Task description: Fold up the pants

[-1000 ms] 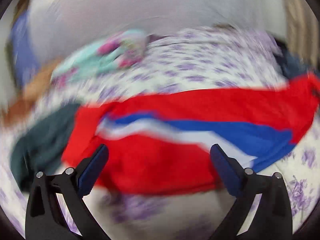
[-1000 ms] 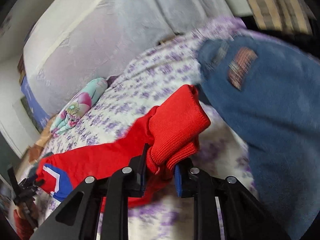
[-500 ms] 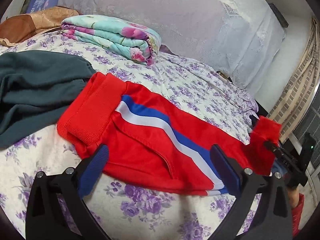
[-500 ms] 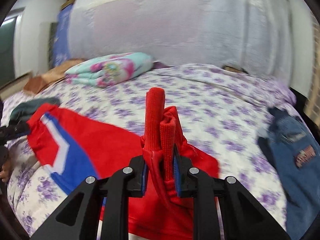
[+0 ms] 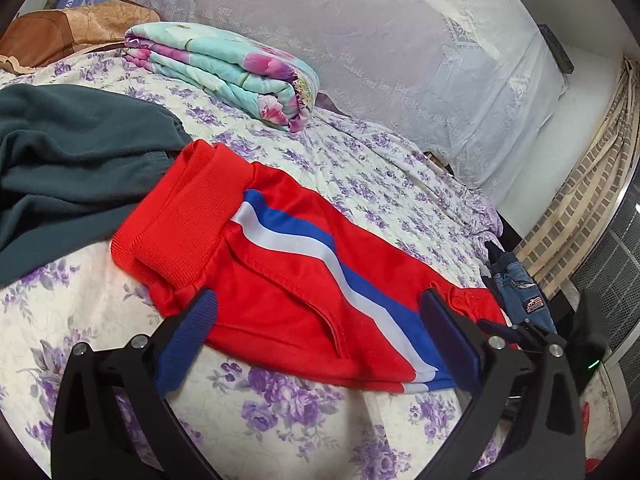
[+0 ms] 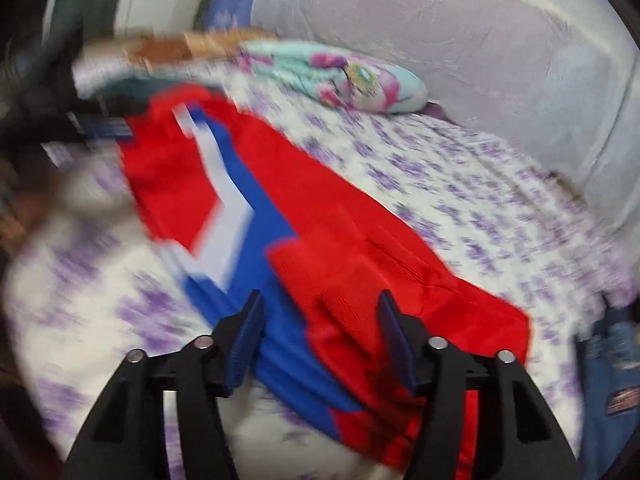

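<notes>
Red track pants w/ blue-white stripe [image 5: 304,280] lie on floral bed sheet [image 5: 360,168], cuff end folded over leg: approx. one fold done. Left tool [image 5: 320,332], right tool [image 6: 320,332] both spread, gripping nothing. Remaining: further folds, smoothing.

The red track pants [image 5: 288,280] with a white and blue side stripe and a ribbed knit waistband are lying flat on the bed, stretching diagonally across it. The wide ribbed waistband is sitting at the upper left in the left wrist view, its far corner touching a dark green garment. In the blurred right wrist view the same pants [image 6: 328,216] are showing their ribbed red cuffs folded back and resting on top of the legs.
</notes>
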Motion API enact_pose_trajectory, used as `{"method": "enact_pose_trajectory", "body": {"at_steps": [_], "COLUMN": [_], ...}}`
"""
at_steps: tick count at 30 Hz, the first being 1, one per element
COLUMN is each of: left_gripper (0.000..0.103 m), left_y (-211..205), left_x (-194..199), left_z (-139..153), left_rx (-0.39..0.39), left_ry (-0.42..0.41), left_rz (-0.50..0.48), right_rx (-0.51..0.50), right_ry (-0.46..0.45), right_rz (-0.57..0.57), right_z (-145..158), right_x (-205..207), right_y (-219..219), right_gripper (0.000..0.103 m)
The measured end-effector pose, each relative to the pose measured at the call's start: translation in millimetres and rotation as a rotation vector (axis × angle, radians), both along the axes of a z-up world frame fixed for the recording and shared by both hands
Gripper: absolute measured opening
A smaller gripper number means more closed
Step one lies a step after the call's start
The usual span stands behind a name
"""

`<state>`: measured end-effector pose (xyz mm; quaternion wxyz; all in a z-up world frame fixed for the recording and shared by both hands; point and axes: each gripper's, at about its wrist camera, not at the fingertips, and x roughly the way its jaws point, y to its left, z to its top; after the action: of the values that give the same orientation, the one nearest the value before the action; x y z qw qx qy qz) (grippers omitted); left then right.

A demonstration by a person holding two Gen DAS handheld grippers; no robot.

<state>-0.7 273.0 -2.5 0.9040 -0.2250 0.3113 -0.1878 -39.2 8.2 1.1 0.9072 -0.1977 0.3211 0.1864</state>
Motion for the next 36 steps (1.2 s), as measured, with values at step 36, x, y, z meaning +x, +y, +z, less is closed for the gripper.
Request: {"method": "enact_pose_trajectory", "body": {"at_steps": [36], "left_gripper": [0.098], "left_y": [-3], "left_x": [0], "left_z": [-4], "left_rx": [0.05], "left_ry": [0.013], "left_rz": [0.0], "right_rx": [0.174], "right_ry": [0.124], "right_rz": [-0.316], "right_z": [-18], "right_x": [42], "right_y": [-53], "right_gripper": [0.099]}}
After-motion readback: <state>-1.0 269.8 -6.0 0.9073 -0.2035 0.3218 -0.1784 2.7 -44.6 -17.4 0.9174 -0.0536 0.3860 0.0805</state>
